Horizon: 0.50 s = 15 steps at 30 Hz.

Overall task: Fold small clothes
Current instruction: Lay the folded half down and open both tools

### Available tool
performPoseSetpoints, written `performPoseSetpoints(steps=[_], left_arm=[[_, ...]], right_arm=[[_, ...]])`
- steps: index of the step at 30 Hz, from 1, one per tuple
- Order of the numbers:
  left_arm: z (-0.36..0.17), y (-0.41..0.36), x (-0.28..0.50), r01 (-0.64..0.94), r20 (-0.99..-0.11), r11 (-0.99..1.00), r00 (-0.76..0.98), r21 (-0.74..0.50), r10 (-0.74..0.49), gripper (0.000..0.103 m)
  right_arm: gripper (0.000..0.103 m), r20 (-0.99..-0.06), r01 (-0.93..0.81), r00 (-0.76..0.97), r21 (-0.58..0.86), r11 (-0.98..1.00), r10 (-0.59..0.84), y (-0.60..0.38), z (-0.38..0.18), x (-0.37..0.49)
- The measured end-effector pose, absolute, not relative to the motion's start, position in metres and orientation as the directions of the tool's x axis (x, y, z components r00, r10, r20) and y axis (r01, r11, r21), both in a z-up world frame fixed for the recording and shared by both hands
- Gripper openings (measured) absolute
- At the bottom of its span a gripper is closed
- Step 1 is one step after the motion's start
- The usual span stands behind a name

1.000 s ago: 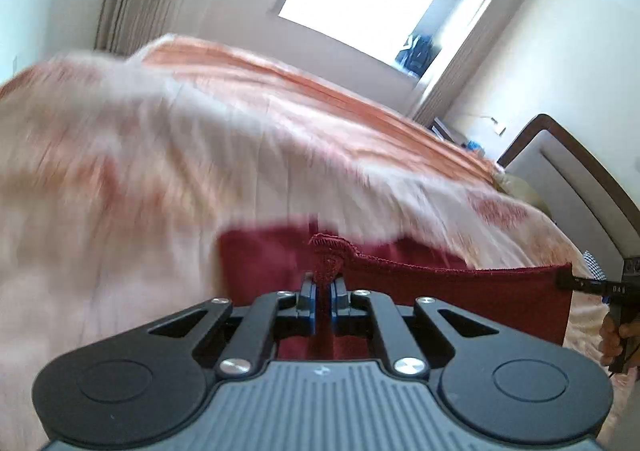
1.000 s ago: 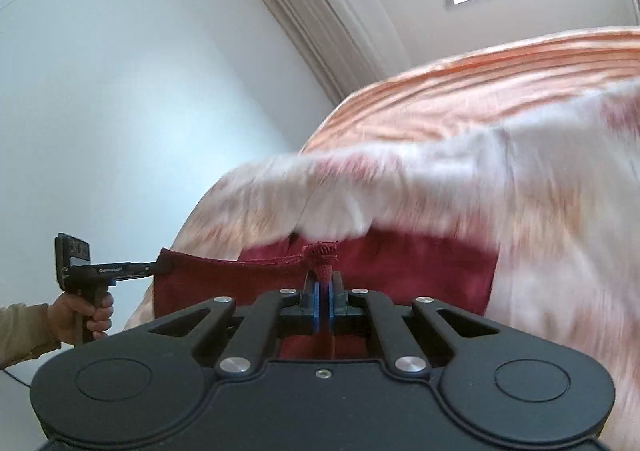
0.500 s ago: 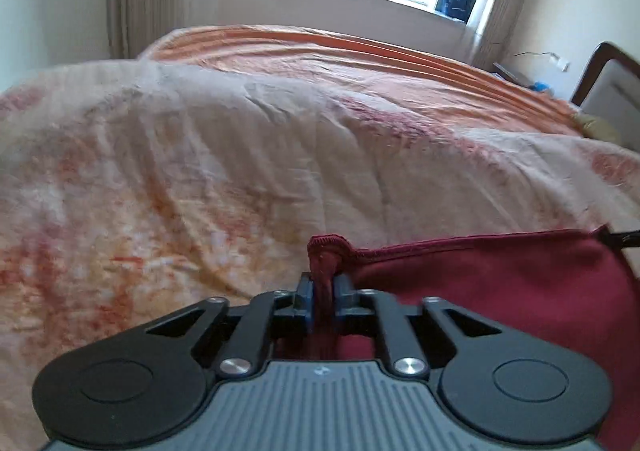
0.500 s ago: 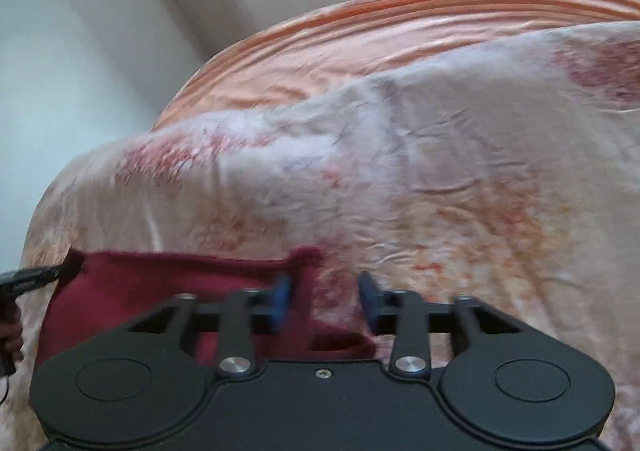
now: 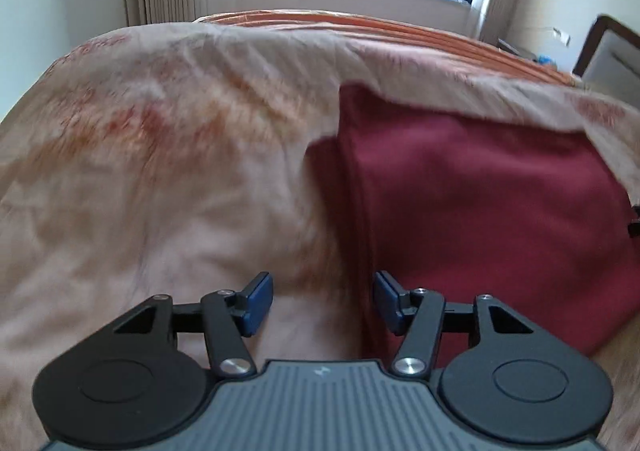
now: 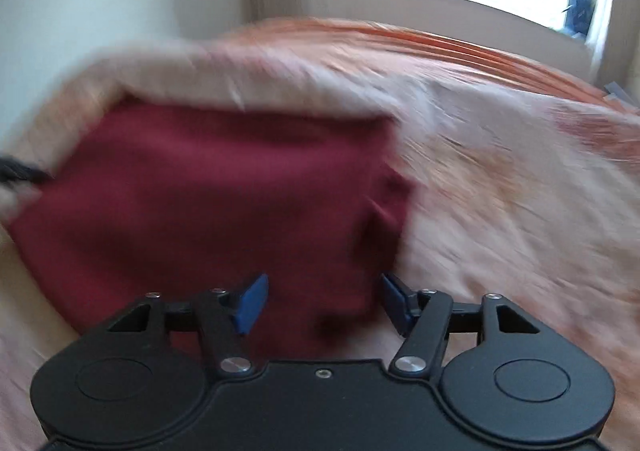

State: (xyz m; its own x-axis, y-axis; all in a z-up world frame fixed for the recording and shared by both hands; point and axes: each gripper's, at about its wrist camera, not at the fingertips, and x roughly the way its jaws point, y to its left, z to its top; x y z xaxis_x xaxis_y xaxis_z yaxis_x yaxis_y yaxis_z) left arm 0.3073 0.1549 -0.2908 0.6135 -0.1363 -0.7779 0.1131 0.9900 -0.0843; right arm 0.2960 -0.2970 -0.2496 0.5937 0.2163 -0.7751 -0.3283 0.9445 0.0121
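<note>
Presently, the left gripper point(image 5: 323, 301) stands with its jaws wide apart and nothing between them. To the left of its fingers lies only the patterned bedspread point(image 5: 168, 179). The left edge of the dark red garment point(image 5: 472, 211) runs up between the two blue pads, so the right finger sits over red cloth and the left finger over bare bedspread. The garment extends to the right of and ahead of the fingers, lying fairly flat on the bed.

The right gripper point(image 6: 324, 303) is likewise spread wide, gripping nothing. In its view the garment lies ahead of and to the left of the fingers, passing under the gap between them; its right edge, slightly rumpled, falls just short of the right finger. Bedspread lies to the right. This view is blurred, so cloth detail is uncertain.

Judgement: each gripper sits at an opposite side edge, apparently so that the cloth lies spread flat. A fold remains to be made.
</note>
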Motion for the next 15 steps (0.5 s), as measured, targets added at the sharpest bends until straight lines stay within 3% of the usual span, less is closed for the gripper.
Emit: performPoseSetpoints(steps=[6,9,13,15], left_arm=[[-0.281,0.163,0.285,0.072,-0.774,0.996,0.626,-0.059,-0.092,0.066],[-0.276,0.172,0.288,0.073,-0.751,0.974,0.625,-0.215,-0.213,0.066],[-0.281,0.181,0.315,0.055,-0.699,0.879,0.585,-0.473,-0.412,0.066],[-0.290,0.182,0.332,0.018,-0.704,0.873,0.583,-0.488,-0.405,0.066]], right_arm=[[0.069,-0.746,-0.190,0.650,0.020,0.981,0.141,-0.314,-0.225,0.271],[0.075,-0.713,-0.203,0.661,0.134,0.970,0.236,-0.310,-0.210,0.265],[0.076,-0.690,-0.245,0.648,0.212,0.946,0.322,-0.280,-0.202,0.267],[0.075,-0.675,-0.259,0.635,0.271,0.927,0.375,-0.266,-0.203,0.271]])
